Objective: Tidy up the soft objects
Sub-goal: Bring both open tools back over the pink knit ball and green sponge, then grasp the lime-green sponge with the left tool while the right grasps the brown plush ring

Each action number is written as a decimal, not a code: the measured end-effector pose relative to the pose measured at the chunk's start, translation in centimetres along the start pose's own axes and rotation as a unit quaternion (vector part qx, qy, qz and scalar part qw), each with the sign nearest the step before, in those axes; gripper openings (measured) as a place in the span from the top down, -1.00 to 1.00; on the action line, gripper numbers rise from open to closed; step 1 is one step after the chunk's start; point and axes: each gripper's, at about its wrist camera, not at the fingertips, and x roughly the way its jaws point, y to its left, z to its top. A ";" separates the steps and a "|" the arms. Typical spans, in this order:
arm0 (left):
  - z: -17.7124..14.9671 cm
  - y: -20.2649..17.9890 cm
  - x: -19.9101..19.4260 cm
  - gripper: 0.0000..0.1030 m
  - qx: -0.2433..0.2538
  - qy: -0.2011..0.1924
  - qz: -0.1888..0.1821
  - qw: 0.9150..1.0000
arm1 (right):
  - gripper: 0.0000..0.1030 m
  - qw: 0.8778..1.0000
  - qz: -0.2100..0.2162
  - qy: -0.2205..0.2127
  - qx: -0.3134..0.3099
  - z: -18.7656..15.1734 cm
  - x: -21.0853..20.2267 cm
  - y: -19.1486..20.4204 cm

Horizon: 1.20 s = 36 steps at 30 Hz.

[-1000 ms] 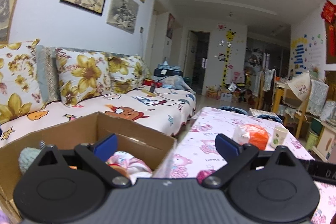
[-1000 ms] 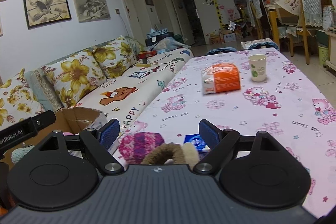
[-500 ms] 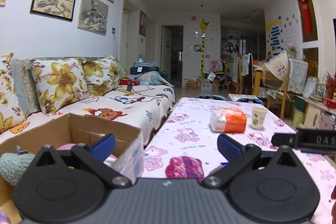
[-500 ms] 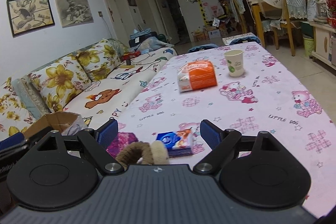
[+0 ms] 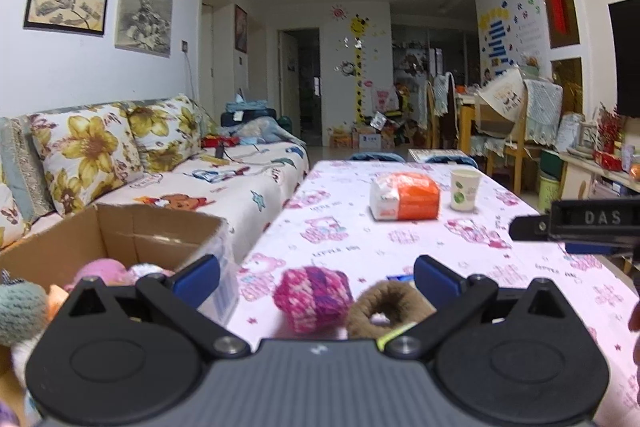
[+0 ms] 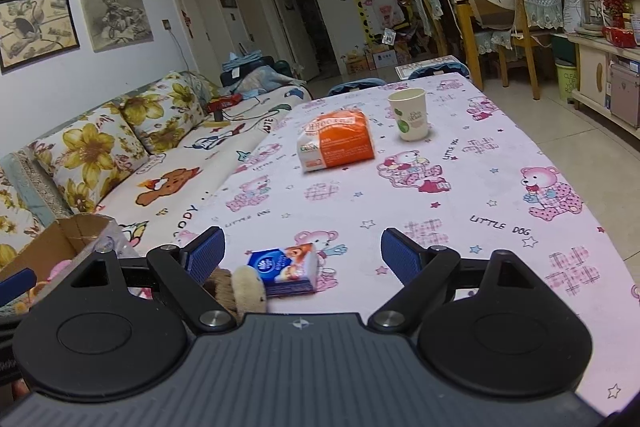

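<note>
Left wrist view looks along a table [image 5: 460,255] covered with a pink cloth printed with bears. The left gripper [image 5: 316,277] has its two blue-padded fingers spread wide, and nothing is between them. Just in front of the gap lie two soft things on the cloth: a pink and purple knitted ball [image 5: 314,297] and, touching its right side, a brown fuzzy ring [image 5: 390,309]. To the left stands a cardboard box [image 5: 132,231] beside the table edge; inside it a pale pink soft ball [image 5: 102,269] and a grey-green knitted piece [image 5: 18,309] are visible, partly hidden by the gripper body. Farther along the table are an orange and white tissue pack [image 5: 404,197] and a paper cup [image 5: 464,189], near each other but apart. At the right edge, a black part of the other tool shows.

From the right wrist view, the right gripper [image 6: 304,253] is also wide apart and holds nothing. A small blue tissue packet [image 6: 286,269] lies flat on the cloth between the fingers, nearer to the left one. Beside the packet, on its left, a beige plush piece [image 6: 250,287] and something brown peek out over the gripper body; what they are exactly cannot be told from this view. The cardboard box [image 6: 60,239] is at the lower left, next to a sofa [image 6: 172,167] with yellow flower cushions [image 6: 92,155].
</note>
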 end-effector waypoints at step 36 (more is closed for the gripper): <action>-4.8 -2.3 3.7 -0.98 -0.088 0.190 -0.036 0.977 | -1.00 0.981 0.113 0.154 -0.019 -1.6 9.4 3.2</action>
